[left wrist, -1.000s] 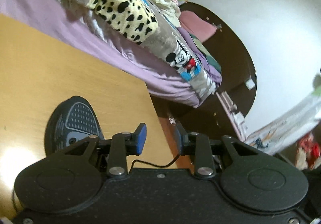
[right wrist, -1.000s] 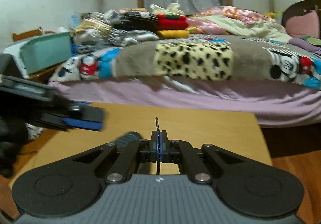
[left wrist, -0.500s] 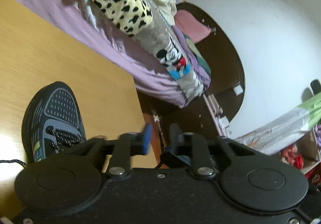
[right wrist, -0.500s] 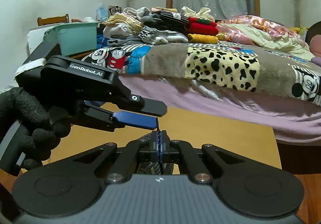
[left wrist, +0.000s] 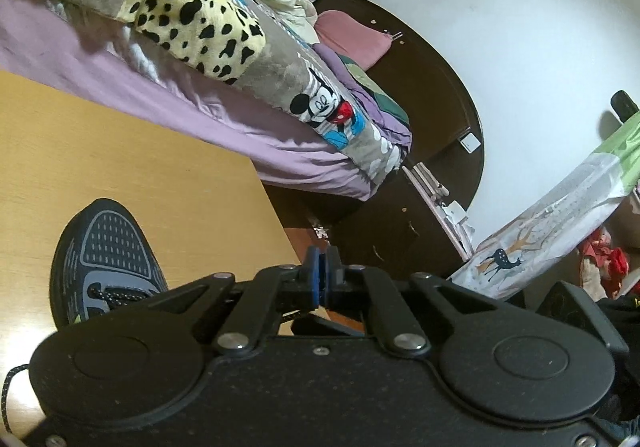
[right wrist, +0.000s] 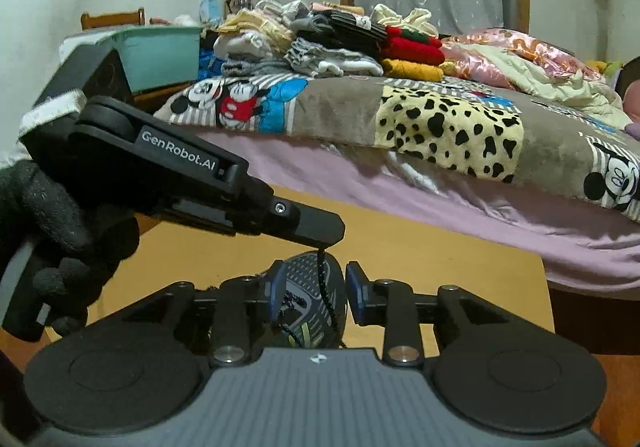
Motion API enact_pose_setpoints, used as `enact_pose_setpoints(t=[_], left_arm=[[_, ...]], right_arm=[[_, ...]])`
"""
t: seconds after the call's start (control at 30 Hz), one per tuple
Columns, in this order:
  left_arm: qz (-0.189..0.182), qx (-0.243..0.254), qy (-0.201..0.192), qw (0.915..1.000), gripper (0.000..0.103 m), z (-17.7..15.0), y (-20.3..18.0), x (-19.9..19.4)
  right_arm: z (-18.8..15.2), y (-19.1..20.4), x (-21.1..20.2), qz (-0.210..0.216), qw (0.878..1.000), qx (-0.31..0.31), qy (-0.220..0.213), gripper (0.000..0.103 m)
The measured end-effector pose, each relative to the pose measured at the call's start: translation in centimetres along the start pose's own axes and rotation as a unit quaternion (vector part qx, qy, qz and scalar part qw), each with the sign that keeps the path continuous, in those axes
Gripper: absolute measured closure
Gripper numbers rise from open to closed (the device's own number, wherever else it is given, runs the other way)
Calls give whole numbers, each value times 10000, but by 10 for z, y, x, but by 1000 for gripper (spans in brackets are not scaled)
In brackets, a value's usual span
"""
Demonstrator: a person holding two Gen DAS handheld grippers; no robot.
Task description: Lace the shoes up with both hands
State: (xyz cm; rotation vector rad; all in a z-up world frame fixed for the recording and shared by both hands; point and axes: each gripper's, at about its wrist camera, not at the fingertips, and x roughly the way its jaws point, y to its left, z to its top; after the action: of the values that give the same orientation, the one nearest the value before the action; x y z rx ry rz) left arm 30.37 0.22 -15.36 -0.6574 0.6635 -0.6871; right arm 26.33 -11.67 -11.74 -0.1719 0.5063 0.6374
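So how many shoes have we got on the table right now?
1. A single dark shoe sits on the wooden table, just ahead of both grippers; the right wrist view shows the same one. A second could be hidden behind the gripper bodies.

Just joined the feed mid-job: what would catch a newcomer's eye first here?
The left gripper, in a black-gloved hand, pinches the black shoelace, which hangs between the right gripper's parted fingers. Below sits the dark sneaker on the wooden table, beside a cluttered bed.
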Motion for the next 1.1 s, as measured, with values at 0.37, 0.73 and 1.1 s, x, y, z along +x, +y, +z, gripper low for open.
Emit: enact_pose_setpoints(t=[0.37,0.73,1.1], left_arm=[[-12,52,63,10000,103,-1,0,1],[1068,618,-95,9923,63,11,19,-49],[1728,2059,1288,9545,65,-30,16,-46]], right_arm=[[-1,-3,2,40,10000,-30,63,98],[7,-27,-1,-773,9960,-315,322,99],[13,-9,22,-439,9950,-620,641,99]])
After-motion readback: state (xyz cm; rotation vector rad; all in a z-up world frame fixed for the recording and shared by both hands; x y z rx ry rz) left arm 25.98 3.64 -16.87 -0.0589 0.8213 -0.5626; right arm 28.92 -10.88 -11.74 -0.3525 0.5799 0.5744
